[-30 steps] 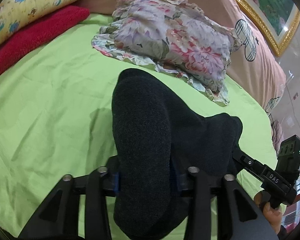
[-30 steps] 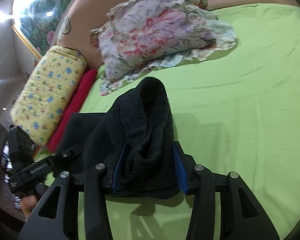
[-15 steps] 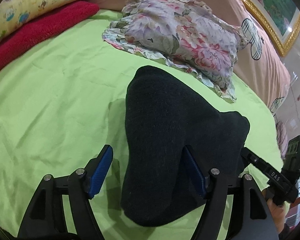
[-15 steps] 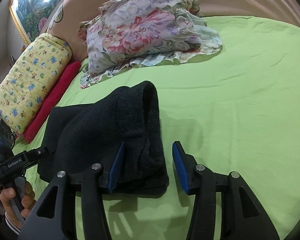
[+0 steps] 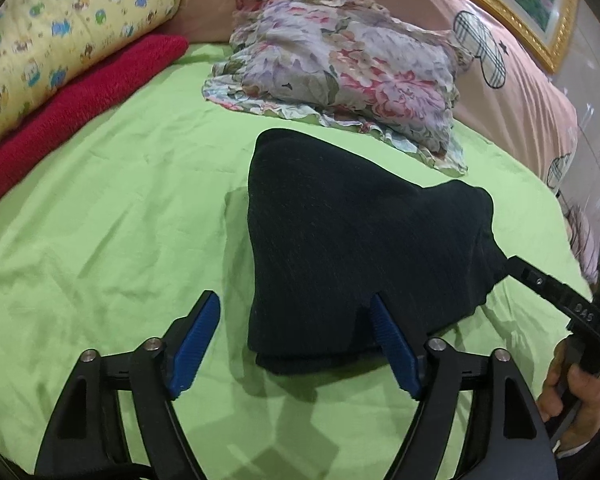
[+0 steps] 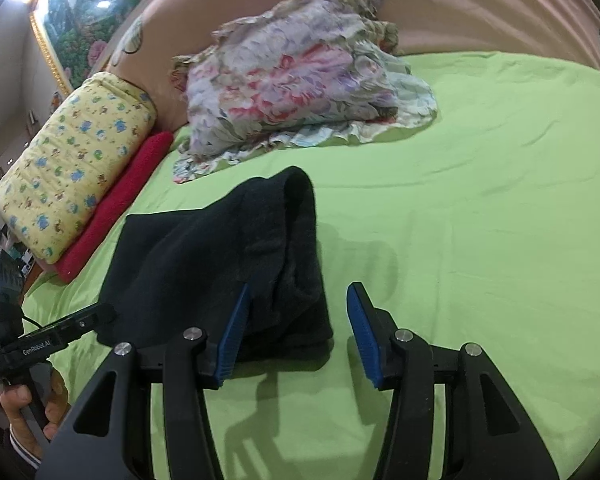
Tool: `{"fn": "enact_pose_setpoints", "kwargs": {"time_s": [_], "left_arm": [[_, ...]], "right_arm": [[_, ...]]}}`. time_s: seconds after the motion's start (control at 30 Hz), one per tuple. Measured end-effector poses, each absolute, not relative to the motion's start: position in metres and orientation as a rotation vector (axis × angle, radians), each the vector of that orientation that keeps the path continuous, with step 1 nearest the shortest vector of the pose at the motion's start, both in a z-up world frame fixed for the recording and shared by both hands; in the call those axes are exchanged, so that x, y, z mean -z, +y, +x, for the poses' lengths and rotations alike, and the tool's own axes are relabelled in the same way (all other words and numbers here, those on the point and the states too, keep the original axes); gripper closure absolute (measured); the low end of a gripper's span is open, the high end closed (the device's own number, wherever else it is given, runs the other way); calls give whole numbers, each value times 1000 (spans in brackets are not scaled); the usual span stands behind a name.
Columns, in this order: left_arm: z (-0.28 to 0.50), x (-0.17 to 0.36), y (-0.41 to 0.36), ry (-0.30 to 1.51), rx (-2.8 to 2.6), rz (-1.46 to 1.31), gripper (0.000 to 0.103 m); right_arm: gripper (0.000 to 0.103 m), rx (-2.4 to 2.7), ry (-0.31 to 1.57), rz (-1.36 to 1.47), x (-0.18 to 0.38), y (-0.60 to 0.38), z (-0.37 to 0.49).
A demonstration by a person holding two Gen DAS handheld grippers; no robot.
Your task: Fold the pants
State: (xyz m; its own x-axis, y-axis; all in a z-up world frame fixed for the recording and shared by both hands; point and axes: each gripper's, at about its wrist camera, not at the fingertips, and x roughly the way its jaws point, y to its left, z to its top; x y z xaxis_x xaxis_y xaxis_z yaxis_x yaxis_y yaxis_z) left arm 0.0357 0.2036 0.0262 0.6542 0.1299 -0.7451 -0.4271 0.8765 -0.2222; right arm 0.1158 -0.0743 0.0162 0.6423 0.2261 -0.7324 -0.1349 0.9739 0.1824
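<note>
Lying folded on the green bed sheet (image 5: 100,208), fuzzy black pants (image 5: 348,248) sit just before a ruffled floral pillow (image 5: 340,68).
Left gripper (image 5: 300,340) and right gripper (image 6: 296,336) fingers both spread apart, gripping nothing; red towel (image 5: 72,108) beside.

Pants (image 5: 340,248) matt fuzzy knit; sheet (image 5: 120,220) smooth creased cloth.

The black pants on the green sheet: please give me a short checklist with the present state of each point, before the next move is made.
1. Left gripper released: ok, jaws open; one blue pad touches the black pants edge.
2. Right gripper released: ok, jaws open, the pants' corner lies between them.
3. Pants rest on the green sheet: ok, folded bundle lies flat.
4. Fold is neat: not ok, the right end is bunched and thick.
5. Clear of the floral cloth: ok, a strip of sheet shows between them.
6. Layers inside aligned: cannot tell.
</note>
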Motion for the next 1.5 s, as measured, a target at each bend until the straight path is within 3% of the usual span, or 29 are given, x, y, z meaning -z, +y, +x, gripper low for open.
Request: {"fn": "enact_pose_setpoints", "kwargs": {"time_s": [0.07,0.33,0.97,1.5], "left_arm": [[31,-29,199,795,-330,-383,23],[16,-33,190,791,-332,-360,22],[10,-24,169,831,-320,-268,20],[14,-21,163,846,-332,-202,20]], "right_arm": [[41,-233,836,94,-20,-69,110],[33,-322,814,-21,-23,-41,92],[23,-364,796,-111,-17,-25,73],[22,-376,839,-135,-7,-23,81]]}}
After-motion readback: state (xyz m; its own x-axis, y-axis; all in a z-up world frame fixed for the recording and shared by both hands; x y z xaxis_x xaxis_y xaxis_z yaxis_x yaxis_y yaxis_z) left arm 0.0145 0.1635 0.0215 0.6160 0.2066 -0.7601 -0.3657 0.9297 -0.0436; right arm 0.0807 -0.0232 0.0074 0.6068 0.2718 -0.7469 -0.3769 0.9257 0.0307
